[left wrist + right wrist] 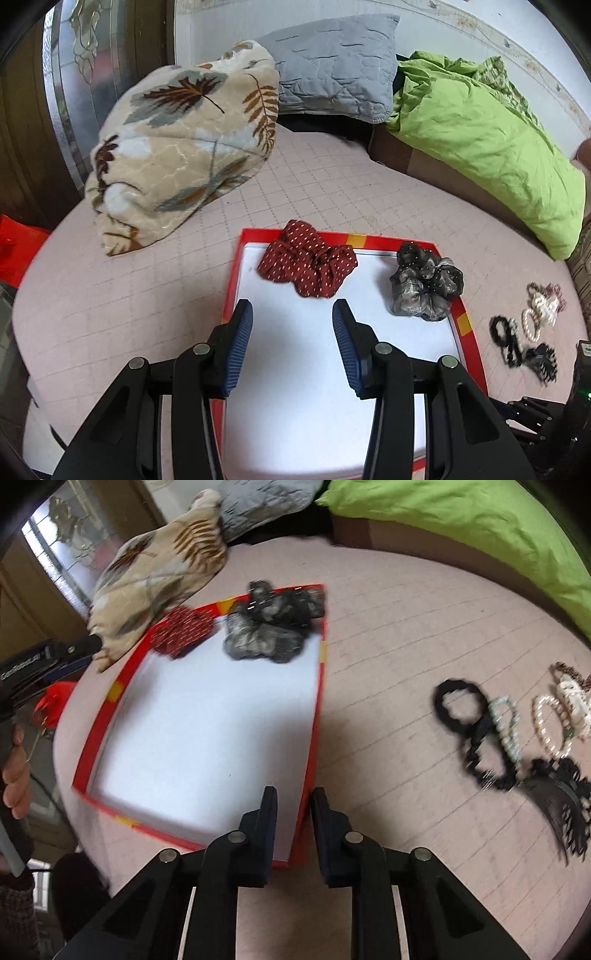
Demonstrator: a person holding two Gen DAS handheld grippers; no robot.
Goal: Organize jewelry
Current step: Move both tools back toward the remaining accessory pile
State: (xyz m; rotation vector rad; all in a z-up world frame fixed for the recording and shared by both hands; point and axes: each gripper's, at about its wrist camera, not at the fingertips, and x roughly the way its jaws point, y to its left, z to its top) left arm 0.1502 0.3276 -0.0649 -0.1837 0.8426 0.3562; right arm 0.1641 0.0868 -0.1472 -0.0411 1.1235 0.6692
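Observation:
A red-rimmed tray (pixel 469 325) with a white floor lies on the bed. In it sit a dark red dotted scrunchie (pixel 306 258) and a black-grey scrunchie (pixel 424 282), both at the far end. My left gripper (pixel 292 314) is open and empty above the tray. My right gripper (pixel 294 801) is open and empty over the tray's near right rim (pixel 314 738). On the bed to the right lie a black hair tie (pixel 458 705), a pale bead bracelet (pixel 508 723), a pearl bracelet (pixel 550 727), a white clip (pixel 574 701) and a black hair claw (pixel 565 797).
A leaf-print blanket (pixel 181 144), a grey pillow (pixel 332 66) and a green quilt (pixel 480 122) lie at the back of the pink quilted bed (pixel 110 295). The same loose items show in the left wrist view (pixel 524 325), right of the tray.

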